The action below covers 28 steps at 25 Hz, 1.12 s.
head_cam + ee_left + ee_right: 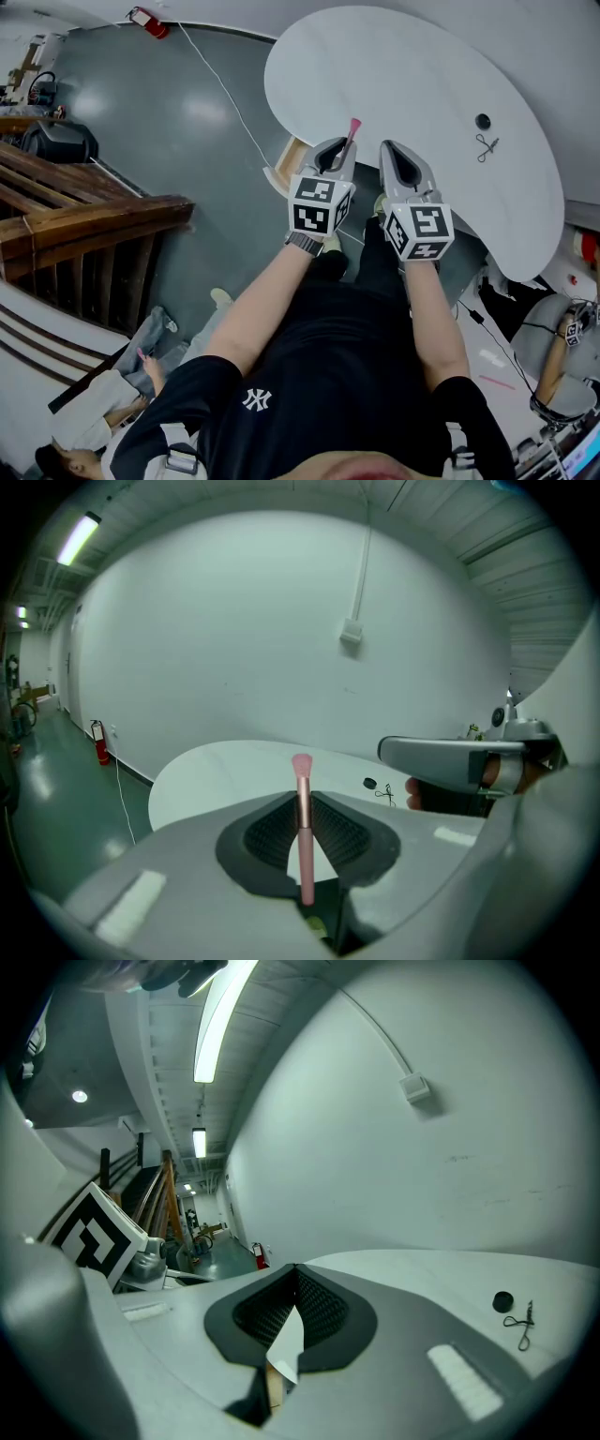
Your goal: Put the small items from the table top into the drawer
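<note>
We hold the left gripper (336,155) clenched on a pink brush (352,131), just off the near edge of the white table (403,66). The jaws pinch the slim handle low down, so the brush stands up along them with its soft pink head clear above the tips. It looks very light and stiff in the handle, and the smooth metallic finish seems likely to slide or pivot if the pinch eases. We judge a mid-handle hold steadier than one near the end, and the bristles are best left untouched.

The right gripper (398,157) hangs beside the left one at the same table edge, its jaws closed together on nothing.

Below the table's near edge, just left of the grippers, a pale wooden drawer (284,167) appears to stand pulled out, which is where the brush belongs.

Two more small things lie on the table's far right part, well apart from the grippers: a small black round piece (483,121) and, just beside it, a thin black wiry item (486,147) too small for us to identify. Both look light; the wiry one may need a pinch from the side.
</note>
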Each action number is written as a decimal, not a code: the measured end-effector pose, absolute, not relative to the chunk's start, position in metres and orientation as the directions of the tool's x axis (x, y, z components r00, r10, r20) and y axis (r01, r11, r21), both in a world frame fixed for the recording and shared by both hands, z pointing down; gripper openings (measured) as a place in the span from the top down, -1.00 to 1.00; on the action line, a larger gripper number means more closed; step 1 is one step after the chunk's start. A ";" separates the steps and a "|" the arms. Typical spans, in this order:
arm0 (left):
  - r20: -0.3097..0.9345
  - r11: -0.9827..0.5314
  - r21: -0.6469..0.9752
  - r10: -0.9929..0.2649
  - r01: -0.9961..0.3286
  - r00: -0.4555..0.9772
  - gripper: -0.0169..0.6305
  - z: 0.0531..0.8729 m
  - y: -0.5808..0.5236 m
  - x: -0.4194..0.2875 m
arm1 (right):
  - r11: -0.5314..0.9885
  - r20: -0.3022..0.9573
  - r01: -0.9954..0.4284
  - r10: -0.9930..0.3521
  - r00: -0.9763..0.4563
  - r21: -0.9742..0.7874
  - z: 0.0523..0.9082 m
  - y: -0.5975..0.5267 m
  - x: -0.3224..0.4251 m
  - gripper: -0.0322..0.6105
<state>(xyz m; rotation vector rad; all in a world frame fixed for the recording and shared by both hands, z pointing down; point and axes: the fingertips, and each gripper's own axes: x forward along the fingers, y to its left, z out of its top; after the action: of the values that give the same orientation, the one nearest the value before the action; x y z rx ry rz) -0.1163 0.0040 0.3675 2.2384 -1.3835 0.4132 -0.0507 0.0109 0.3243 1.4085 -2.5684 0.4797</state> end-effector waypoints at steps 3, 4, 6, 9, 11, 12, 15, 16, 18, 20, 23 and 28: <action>0.488 -0.358 0.232 -0.762 -0.905 0.426 0.81 0.367 0.014 -0.134 | 0.518 0.303 -0.833 -0.776 -0.553 -0.191 0.323 0.019 -0.066 0.83; 0.491 -0.351 0.232 -0.763 -0.907 0.421 0.81 0.369 0.016 -0.138 | 0.523 0.304 -0.830 -0.773 -0.557 -0.191 0.325 0.020 -0.070 0.83; 0.499 -0.339 0.232 -0.763 -0.912 0.411 0.81 0.375 0.020 -0.144 | 0.533 0.306 -0.824 -0.765 -0.566 -0.192 0.329 0.021 -0.076 0.83; 0.510 -0.318 0.233 -0.765 -0.919 0.394 0.81 0.383 0.028 -0.156 | 0.548 0.313 -0.814 -0.751 -0.581 -0.195 0.335 0.025 -0.089 0.83; 0.519 -0.298 0.234 -0.767 -0.925 0.378 0.81 0.389 0.033 -0.165 | 0.558 0.320 -0.806 -0.741 -0.591 -0.198 0.340 0.028 -0.096 0.83; 0.523 -0.287 0.235 -0.768 -0.929 0.370 0.81 0.392 0.035 -0.169 | 0.562 0.323 -0.803 -0.735 -0.596 -0.199 0.343 0.030 -0.099 0.83; 0.536 -0.253 0.236 -0.771 -0.938 0.343 0.81 0.404 0.039 -0.178 | 0.572 0.337 -0.794 -0.721 -0.606 -0.205 0.352 0.031 -0.105 0.83; 0.543 -0.241 0.236 -0.771 -0.941 0.334 0.81 0.408 0.040 -0.180 | 0.575 0.342 -0.791 -0.715 -0.609 -0.207 0.356 0.030 -0.105 0.83; 0.556 -0.214 0.239 -0.769 -0.947 0.315 0.81 0.418 0.041 -0.183 | 0.580 0.352 -0.786 -0.705 -0.616 -0.213 0.363 0.030 -0.105 0.83; 0.568 -0.188 0.243 -0.768 -0.952 0.296 0.81 0.427 0.043 -0.189 | 0.584 0.361 -0.782 -0.697 -0.620 -0.218 0.370 0.030 -0.108 0.83; 0.583 -0.148 0.246 -0.767 -0.958 0.268 0.81 0.443 0.045 -0.199 | 0.586 0.373 -0.778 -0.686 -0.624 -0.224 0.381 0.030 -0.114 0.83; 0.606 -0.089 0.253 -0.762 -0.963 0.229 0.81 0.468 0.045 -0.211 | 0.587 0.388 -0.775 -0.674 -0.629 -0.236 0.398 0.028 -0.122 0.83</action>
<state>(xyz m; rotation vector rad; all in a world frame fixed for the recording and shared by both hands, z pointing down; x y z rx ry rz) -0.2112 0.0451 0.4677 1.9007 -1.5824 0.4284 -0.1217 0.0275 0.3982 1.1948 -2.5613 0.5644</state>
